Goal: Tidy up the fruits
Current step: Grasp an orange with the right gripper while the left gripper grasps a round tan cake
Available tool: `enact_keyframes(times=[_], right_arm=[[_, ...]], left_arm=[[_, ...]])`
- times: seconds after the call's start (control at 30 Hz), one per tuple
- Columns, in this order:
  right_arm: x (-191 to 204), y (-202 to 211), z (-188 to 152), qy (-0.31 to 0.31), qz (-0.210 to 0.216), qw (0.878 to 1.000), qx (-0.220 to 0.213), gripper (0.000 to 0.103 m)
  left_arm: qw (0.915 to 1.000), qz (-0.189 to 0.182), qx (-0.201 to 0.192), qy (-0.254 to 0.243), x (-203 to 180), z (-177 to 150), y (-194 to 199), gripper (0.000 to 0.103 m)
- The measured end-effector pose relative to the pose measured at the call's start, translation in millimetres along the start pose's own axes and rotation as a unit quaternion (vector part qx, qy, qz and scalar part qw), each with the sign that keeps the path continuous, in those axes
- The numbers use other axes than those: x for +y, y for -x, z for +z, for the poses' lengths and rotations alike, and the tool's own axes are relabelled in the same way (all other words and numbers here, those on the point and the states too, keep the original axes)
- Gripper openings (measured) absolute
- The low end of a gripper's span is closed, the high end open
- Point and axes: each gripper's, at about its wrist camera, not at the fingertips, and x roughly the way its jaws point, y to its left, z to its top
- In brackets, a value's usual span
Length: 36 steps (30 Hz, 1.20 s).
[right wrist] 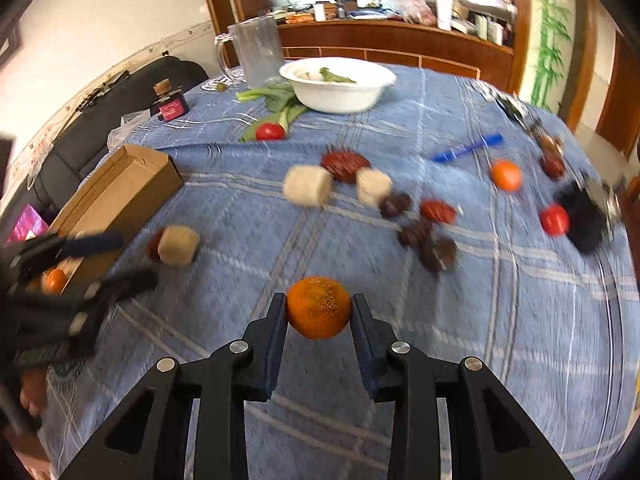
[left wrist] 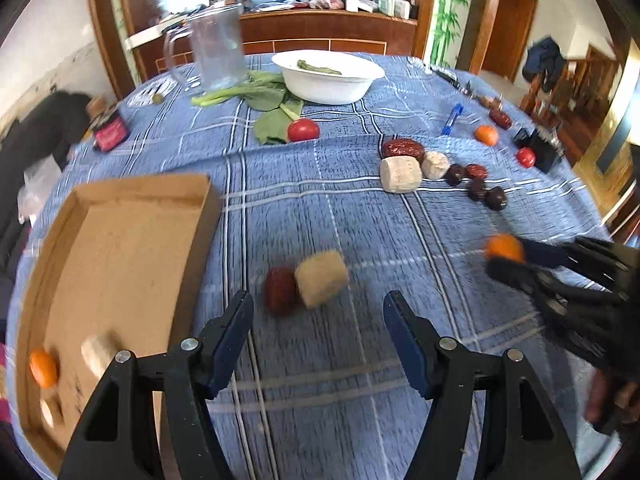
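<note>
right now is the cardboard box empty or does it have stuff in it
Not empty: the cardboard box holds a small orange and pale chunk at its near end.

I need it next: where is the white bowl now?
In both views the white bowl stands at the table's far side, right of the clear jug, partly on leafy greens.

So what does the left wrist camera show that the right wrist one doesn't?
Only the left wrist view shows inside the cardboard box, where a small orange fruit and a pale chunk lie. Only the right wrist view shows the held orange close up, with the rough patch on its skin. Both show the white bowl, red tomato, clear jug and blue pen.
</note>
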Motion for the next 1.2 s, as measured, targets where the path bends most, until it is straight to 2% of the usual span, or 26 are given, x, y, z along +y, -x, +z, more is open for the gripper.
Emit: enact_keyframes(times=[0.2,0.23,0.27,0.3,0.33,0.4,0.47,0.5,0.6,0.67,0.9,1.2], right_arm=[[-19.5,11.9,-18.5,-0.035,0.017,0.999,0.005,0.034],[-20.9,13.5,-20.0,-0.035,0.017,0.999,0.004,0.034],[-22.6,15.0,-21.2,-0.036,0.016,0.999,0.004,0.034],[-25.5,17.5,-23.0,-0.039,0.016,0.999,0.002,0.034],[-27.4,19.5,-24.6,-0.041,0.016,0.999,0.001,0.034],[-31.2,23.0,-26.8,-0.045,0.015,0.999,-0.001,0.034],[-34.9,24.9,-28.5,-0.048,0.015,0.999,-0.001,0.034],[-37.1,25.9,-29.5,-0.051,0.014,0.999,-0.001,0.034],[-42.2,26.5,-32.4,-0.057,0.013,0.998,0.000,0.034],[-43.4,26.4,-33.8,-0.057,0.011,0.998,0.001,0.034],[-47.5,27.1,-37.8,-0.062,0.009,0.998,0.003,0.034],[-47.4,25.6,-37.3,-0.064,0.006,0.998,0.005,0.034]], left_arm=[[0.9966,0.006,0.023,-0.079,-10.4,16.5,-22.9,0.064],[0.9952,0.007,0.034,-0.091,-12.5,17.2,-29.5,0.053],[0.9947,0.015,0.033,-0.097,-13.9,16.9,-30.7,0.050],[0.9944,0.016,0.029,-0.100,-15.5,16.7,-29.9,0.041],[0.9952,-0.006,0.029,-0.094,-16.7,17.1,-25.8,0.035],[0.9961,-0.026,0.022,-0.081,-21.2,16.6,-15.3,0.035],[0.9929,-0.079,0.016,-0.088,-31.2,13.3,-0.4,0.033],[0.9919,-0.082,0.013,-0.095,-36.3,11.0,3.7,0.033],[0.9892,-0.059,0.008,-0.134,-52.0,0.6,3.0,0.033],[0.9897,-0.054,0.020,-0.131,-51.2,-2.9,-4.4,0.033],[0.9937,-0.051,-0.008,-0.100,-30.6,-4.7,7.8,0.036],[0.9908,-0.048,0.035,-0.122,-31.7,-13.5,-24.1,0.036]])
